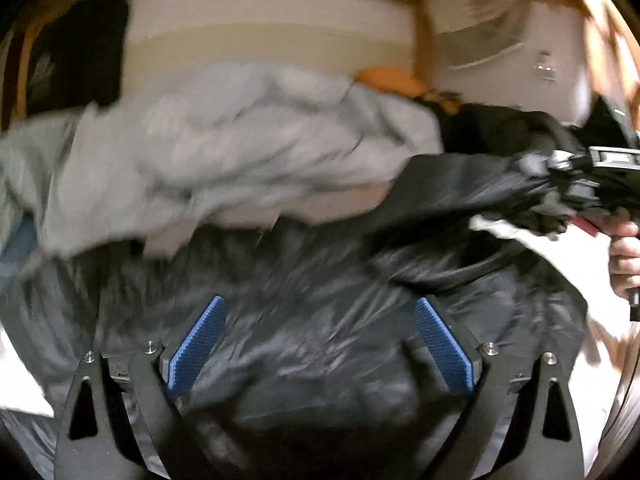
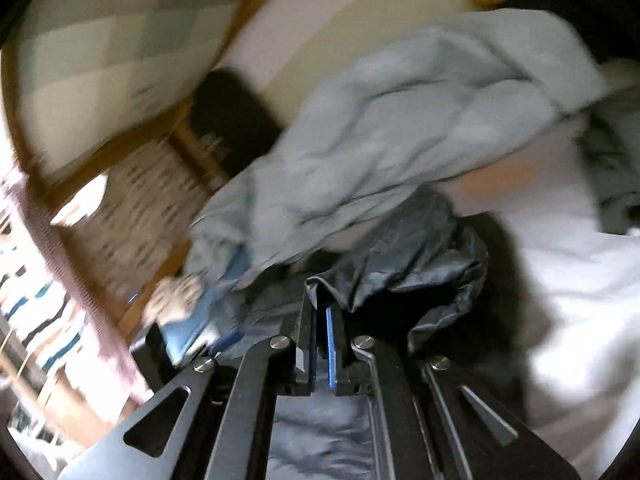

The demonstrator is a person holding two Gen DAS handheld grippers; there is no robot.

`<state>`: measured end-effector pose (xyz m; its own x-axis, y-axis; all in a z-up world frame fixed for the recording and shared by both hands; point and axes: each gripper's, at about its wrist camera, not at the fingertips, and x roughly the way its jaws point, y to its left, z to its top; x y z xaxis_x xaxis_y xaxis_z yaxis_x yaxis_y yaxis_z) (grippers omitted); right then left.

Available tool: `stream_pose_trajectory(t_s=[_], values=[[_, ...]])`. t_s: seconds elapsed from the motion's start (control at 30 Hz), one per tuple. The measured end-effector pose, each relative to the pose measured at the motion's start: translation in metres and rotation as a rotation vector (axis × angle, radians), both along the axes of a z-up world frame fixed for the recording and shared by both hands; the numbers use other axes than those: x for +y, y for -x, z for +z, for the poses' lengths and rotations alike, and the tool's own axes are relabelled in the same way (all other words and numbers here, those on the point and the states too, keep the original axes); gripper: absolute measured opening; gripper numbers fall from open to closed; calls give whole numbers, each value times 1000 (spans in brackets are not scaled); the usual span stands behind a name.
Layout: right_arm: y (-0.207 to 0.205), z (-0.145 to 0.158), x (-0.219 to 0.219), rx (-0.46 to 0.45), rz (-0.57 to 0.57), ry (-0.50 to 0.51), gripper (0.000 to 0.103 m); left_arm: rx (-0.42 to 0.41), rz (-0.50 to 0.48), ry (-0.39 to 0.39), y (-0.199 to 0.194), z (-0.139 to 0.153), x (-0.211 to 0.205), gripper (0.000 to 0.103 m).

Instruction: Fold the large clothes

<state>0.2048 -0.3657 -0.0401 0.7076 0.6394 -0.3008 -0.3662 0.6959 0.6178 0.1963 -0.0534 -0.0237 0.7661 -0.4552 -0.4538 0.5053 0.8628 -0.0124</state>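
Left gripper (image 1: 318,344): jaws spread wide, blue ribbed pads (image 1: 196,344) angled outward, nothing between them. It hangs directly over the black jacket (image 1: 304,320), whose shiny crumpled fabric fills the space beneath and ahead of the fingers.

Right gripper (image 2: 320,332): jaws closed together, clamped on a gathered fold of the black jacket (image 2: 404,264), which bunches up just beyond the fingertips. From the left wrist view, this gripper (image 1: 576,184) sits at far right, with the jacket stretched from it back toward the left gripper; a hand (image 1: 626,260) grips its handle.

Grey garment (image 1: 224,156): heaped beyond the jacket, overlapping its far edge.

White bedding (image 2: 568,280): beneath both garments.

Orange item (image 1: 388,80): behind the grey heap, blurred.
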Motion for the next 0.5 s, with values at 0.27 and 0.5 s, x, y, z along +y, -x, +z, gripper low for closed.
stream_pose_trajectory(t_s=[0.27, 0.5], values=[[18, -8, 75, 23, 259, 69, 3, -156, -202, -91, 45, 10, -30, 95], [19, -10, 116, 23, 365, 75, 3, -298, -224, -258, 71, -2, -57, 60]])
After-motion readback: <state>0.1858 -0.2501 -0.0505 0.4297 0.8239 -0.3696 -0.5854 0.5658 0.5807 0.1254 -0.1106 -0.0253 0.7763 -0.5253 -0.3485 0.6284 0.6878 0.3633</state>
